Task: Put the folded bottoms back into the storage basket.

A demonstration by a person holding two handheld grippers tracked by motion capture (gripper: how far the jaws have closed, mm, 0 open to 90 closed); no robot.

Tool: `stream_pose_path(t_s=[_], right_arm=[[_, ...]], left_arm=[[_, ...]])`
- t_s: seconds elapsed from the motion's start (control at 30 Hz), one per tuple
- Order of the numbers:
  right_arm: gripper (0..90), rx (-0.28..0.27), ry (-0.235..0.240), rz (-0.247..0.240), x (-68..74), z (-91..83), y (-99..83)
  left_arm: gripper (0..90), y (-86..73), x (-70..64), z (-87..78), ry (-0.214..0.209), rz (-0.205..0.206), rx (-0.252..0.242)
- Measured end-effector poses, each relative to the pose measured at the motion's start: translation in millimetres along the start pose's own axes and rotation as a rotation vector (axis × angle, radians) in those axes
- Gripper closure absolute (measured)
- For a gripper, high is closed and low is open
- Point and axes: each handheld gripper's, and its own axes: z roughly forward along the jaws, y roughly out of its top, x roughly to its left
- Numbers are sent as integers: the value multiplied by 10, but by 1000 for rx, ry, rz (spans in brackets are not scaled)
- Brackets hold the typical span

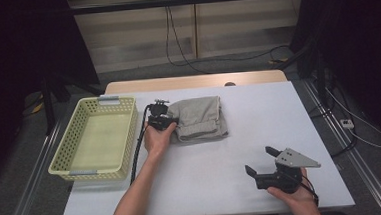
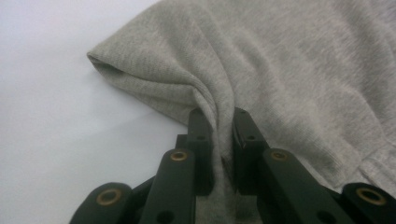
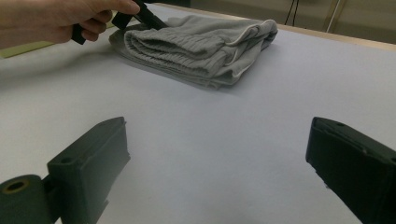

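The white table is bare across the lower centre and right of the high view, giving open passage between the right gripper and the folded grey garment. In the right gripper view, bare tabletop lies between its wide-apart jaws up to the garment. The yellow basket blocks the left of the frame, its wall near the left hand. The left gripper, clamped on a garment fold, occupies the garment's left edge; white surface lies free beside it
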Motion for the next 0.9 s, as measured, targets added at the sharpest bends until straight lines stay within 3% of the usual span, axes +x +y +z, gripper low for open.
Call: stream_pose_path(t_s=[0.4,0.57,0.9], right_arm=[[57,6,8,-1,10,18,2],[57,4,4,1,3,10,1],[56,2,-2,6,-1,1,1]], left_arm=[[804,109,-44,-213,-23,18,-92],[804,142,-41,-271,-36,-8,-129],[804,191,-119,-468,-70,35,-204]])
